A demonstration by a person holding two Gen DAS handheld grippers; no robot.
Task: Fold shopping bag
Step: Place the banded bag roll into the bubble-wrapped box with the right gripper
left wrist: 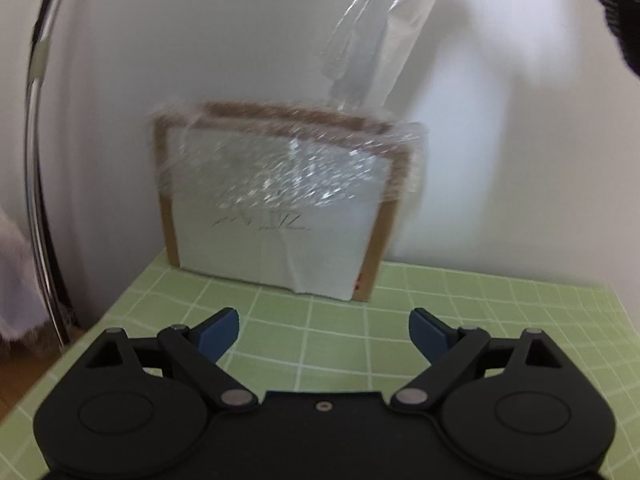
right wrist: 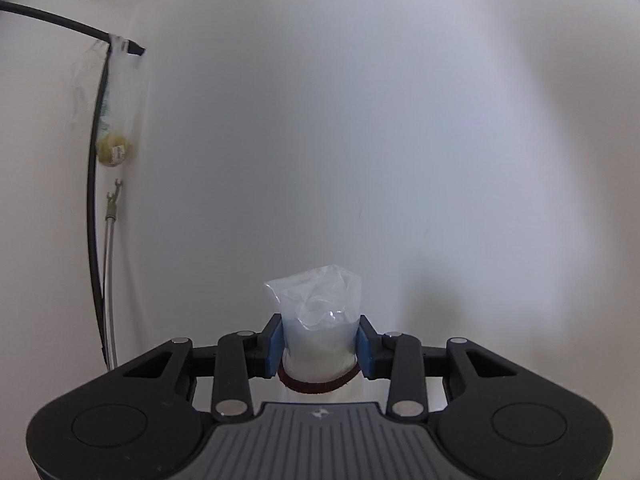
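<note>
Clear plastic shopping bag [right wrist: 320,312] clamped in right gripper [right wrist: 320,342] jaws, raised before white wall. Left gripper [left wrist: 324,330] jaws spread, empty, above green-grid worktop [left wrist: 500,320]; cardboard box [left wrist: 280,200] near back edge.

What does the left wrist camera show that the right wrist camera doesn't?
Only the left wrist view: the open left gripper, the green grid-patterned tablecloth and a brown cardboard box draped in plastic.

Only the right wrist view: the right gripper shut on the plastic, and a black cable.

Both: the clear plastic shopping bag and the white wall.
</note>
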